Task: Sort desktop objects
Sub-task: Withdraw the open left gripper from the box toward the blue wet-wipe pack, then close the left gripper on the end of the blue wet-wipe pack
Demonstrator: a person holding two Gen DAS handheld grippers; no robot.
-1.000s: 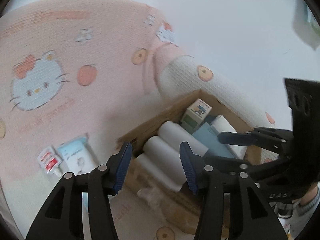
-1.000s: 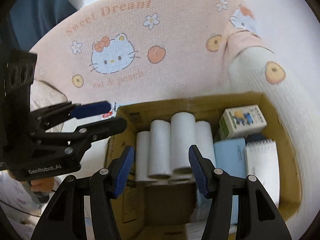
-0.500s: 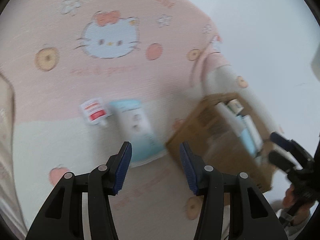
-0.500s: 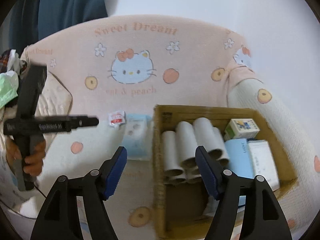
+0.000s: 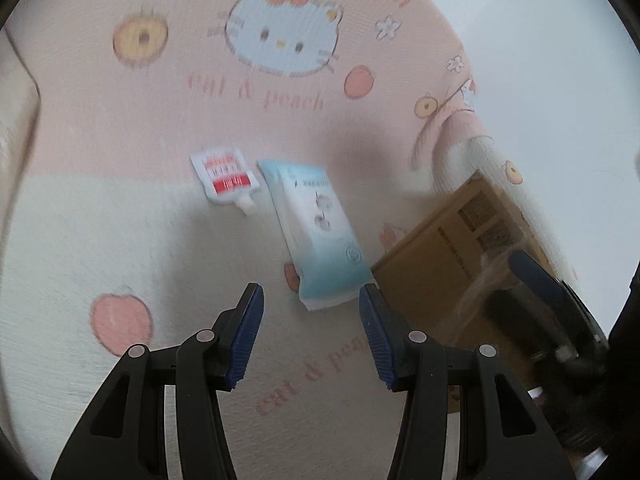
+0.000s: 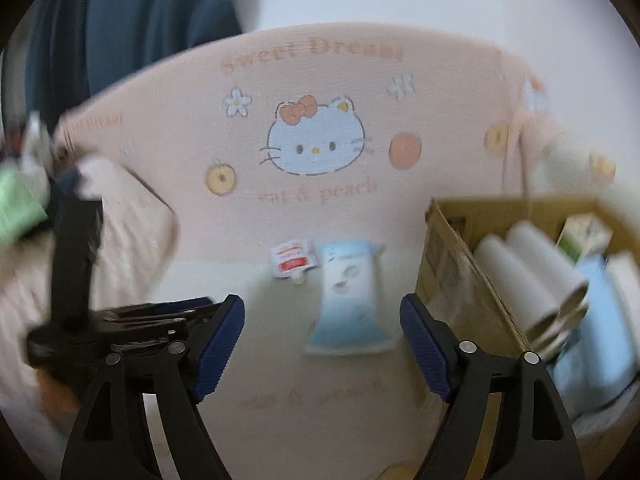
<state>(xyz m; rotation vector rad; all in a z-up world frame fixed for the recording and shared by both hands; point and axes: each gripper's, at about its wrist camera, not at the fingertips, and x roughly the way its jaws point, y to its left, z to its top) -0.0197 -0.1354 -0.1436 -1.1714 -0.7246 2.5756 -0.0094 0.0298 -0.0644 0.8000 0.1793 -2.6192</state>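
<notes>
Both claws swung off the box (image 6: pixel 460 272) to the blue pack (image 5: pixel 320 232) on the blanket. L gripper (image 5: pixel 310 336) wide, empty; R gripper (image 6: pixel 322 346) opening, empty. They're close, could bump.

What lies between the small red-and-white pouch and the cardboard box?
The light-blue wipes pack lies between the red-and-white pouch and the cardboard box, on the bedsheet; both wrist views show it.

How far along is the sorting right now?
Done: paper rolls and small cartons sit in the cardboard box. In hand: nothing; the left hand-held gripper is open, the right hand-held gripper is opening. Left: the blue wipes pack and red-and-white spout pouch lie on the blanket.
</notes>
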